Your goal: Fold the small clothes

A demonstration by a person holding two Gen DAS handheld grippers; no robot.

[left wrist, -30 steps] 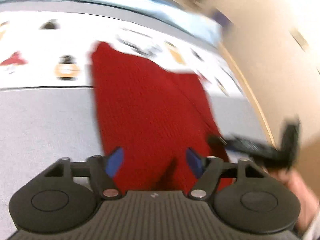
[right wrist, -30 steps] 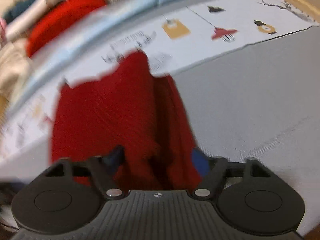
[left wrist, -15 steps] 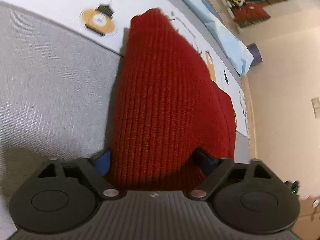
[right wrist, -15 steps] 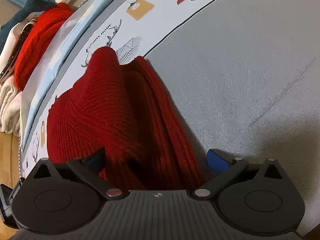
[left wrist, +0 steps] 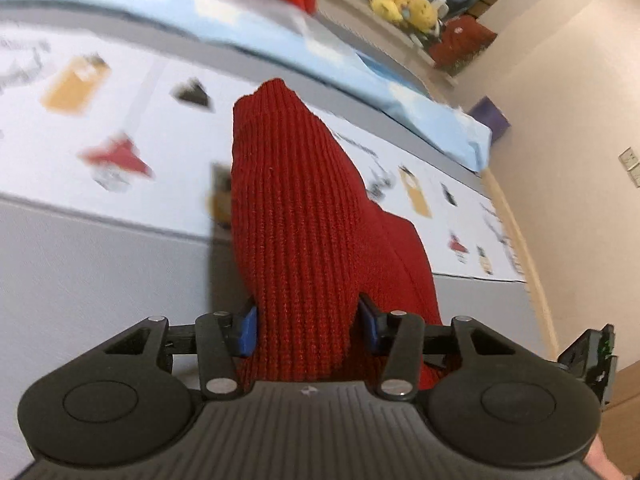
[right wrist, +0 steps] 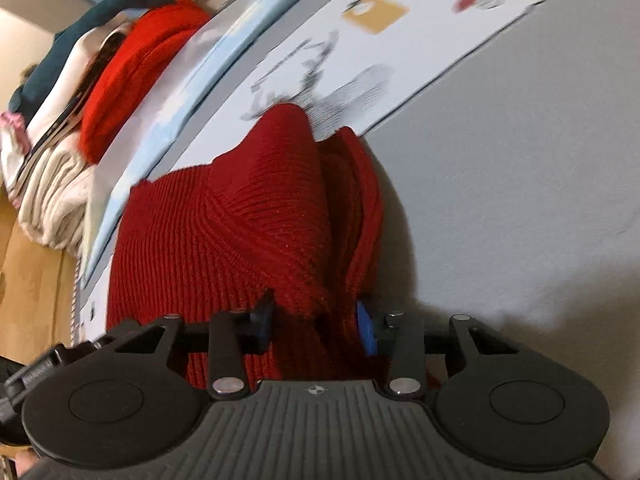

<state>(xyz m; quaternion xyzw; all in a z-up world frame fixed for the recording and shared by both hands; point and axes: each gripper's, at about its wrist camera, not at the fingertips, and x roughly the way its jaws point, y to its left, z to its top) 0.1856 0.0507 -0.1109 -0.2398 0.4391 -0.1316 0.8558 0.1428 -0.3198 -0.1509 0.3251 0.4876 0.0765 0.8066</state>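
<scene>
1 ribbed red knit garment (left wrist: 296, 240), bunched, grey woven bed surface (right wrist: 520, 160)

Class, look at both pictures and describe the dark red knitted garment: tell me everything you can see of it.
The garment is a dark red ribbed knit that looks thick and soft. It lies bunched in folds on the grey bedcover, its far end reaching the white printed strip. Part rises in a rounded ridge. The left claw and the right claw each have a bunch of it between their blue pads, jaws closing. What kind of garment it is cannot be told.
</scene>
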